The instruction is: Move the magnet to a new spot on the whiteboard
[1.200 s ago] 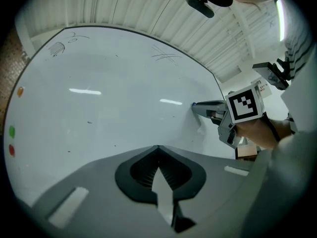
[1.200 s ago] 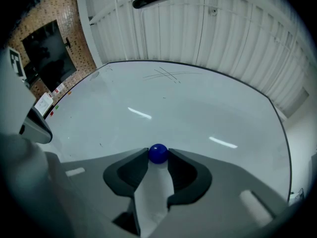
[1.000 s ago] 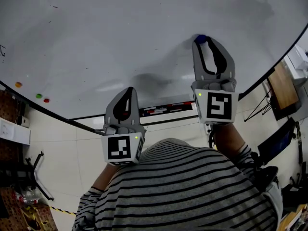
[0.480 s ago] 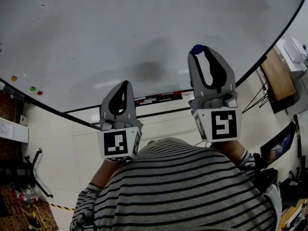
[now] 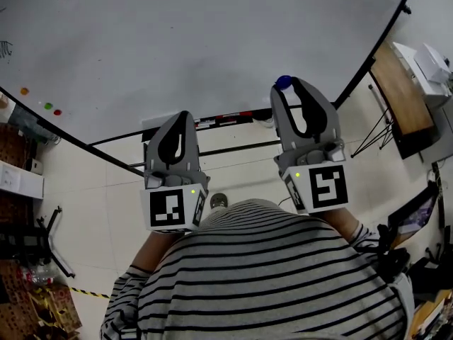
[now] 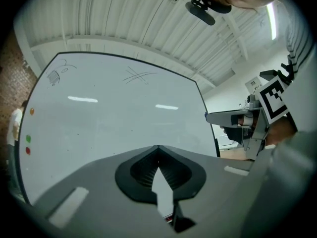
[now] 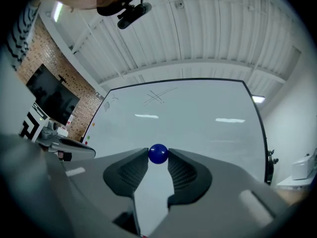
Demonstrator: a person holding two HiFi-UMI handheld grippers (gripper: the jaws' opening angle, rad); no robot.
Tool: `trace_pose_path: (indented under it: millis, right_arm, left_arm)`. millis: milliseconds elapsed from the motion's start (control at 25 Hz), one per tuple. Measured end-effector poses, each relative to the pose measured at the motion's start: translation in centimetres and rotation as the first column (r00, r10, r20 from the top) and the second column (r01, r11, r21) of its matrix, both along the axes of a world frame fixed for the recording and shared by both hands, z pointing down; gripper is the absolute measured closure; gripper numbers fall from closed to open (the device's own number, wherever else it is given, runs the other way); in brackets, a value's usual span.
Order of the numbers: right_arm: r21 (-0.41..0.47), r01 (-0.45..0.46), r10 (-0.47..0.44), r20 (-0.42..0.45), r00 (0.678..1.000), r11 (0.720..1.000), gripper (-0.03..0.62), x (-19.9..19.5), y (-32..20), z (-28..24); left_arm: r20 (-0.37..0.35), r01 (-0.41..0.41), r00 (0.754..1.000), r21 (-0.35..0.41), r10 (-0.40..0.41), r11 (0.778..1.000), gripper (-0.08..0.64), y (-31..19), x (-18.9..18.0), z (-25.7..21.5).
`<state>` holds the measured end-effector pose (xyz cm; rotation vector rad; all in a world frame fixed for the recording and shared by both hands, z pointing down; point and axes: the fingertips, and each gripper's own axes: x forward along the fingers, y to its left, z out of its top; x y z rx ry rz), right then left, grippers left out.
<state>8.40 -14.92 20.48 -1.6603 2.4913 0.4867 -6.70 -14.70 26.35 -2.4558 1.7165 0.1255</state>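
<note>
The blue ball magnet [image 7: 158,154] is pinched between the tips of my right gripper [image 7: 158,156], which is shut on it. In the head view the magnet [image 5: 284,82] sits at the right gripper's [image 5: 285,86] tips, off the whiteboard [image 5: 177,41] and below its lower edge. The board fills the background ahead of the right jaws. My left gripper [image 5: 182,115] is held beside it at the left, lower in the picture. Its jaws [image 6: 157,148] meet at the tips with nothing between them, pointing at the whiteboard [image 6: 114,118].
Orange [image 5: 24,91], green [image 5: 47,106] and red [image 5: 57,112] magnets stick near the board's left edge. A marker tray [image 5: 219,119] runs under the board. A wooden table [image 5: 400,98] stands at the right. The person's striped shirt fills the bottom.
Both grippers have drawn back from the whiteboard toward the person. The right one carries the blue magnet, which was over the board surface and is now past its lower edge.
</note>
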Motion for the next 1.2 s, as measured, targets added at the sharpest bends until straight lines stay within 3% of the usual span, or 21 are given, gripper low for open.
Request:
trace_pose_path:
  millis: [360,480,1200]
  right_arm:
    - [-0.021,0.035,-0.035,0.0,0.999,0.999,0.468,1.1,4.5,1.0]
    - [-0.024,0.049,-0.049,-0.01,0.999,0.999,0.468,0.8,5.3,1.2]
    - [-0.03,0.061,-0.062,-0.045,0.997,0.998,0.468,0.4,4.0,2.6]
  left_arm:
    - [-0.048,0.05,0.998,-0.016,-0.05,0.999,0.545,5.3,0.2,0.0]
    - [-0.026,0.085,0.996,-0.02,-0.086,0.996,0.545,6.4,-0.1,0.3]
    - [-0.036,0.124,0.991,-0.037,-0.126,0.992,0.545,6.1,-0.7,0.9]
